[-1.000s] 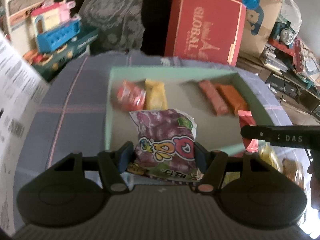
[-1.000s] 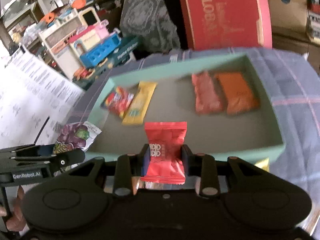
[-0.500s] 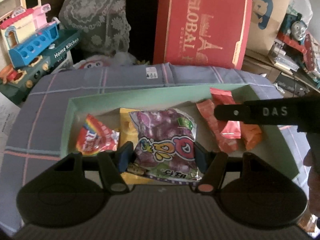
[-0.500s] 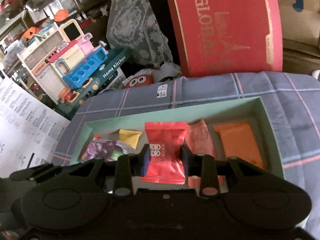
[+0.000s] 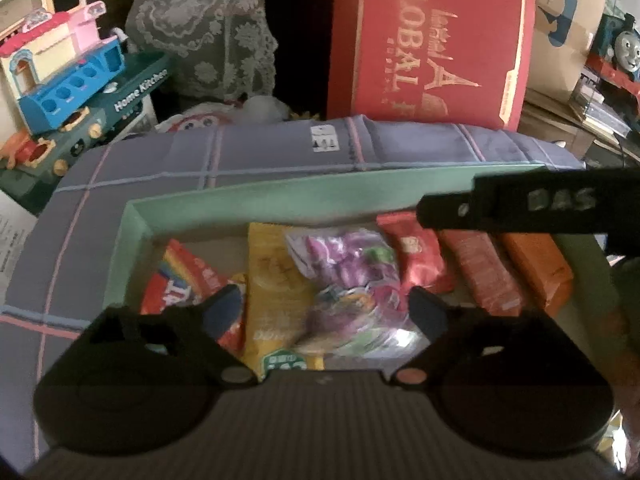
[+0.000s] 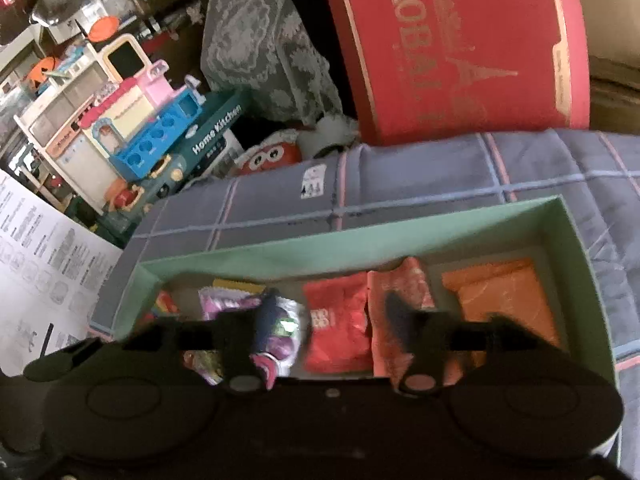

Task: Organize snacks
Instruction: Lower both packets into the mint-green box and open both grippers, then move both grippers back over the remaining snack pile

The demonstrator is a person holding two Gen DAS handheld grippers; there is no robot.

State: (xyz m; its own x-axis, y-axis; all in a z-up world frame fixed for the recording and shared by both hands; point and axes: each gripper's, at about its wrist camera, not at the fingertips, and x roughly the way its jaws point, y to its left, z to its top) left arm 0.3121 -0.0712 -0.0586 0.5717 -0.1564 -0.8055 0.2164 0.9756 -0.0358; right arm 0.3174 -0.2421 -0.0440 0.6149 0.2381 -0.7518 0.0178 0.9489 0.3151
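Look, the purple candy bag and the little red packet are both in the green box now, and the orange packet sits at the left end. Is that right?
Not quite. The orange packet sits at the right end of the green box, not the left, as the right wrist view shows. The purple candy bag and the little red packet do lie in the box.

Left hand-held gripper (image 5: 323, 300) opening over blurred, seemingly loose purple packet (image 5: 352, 280) in green tray (image 5: 132, 236).
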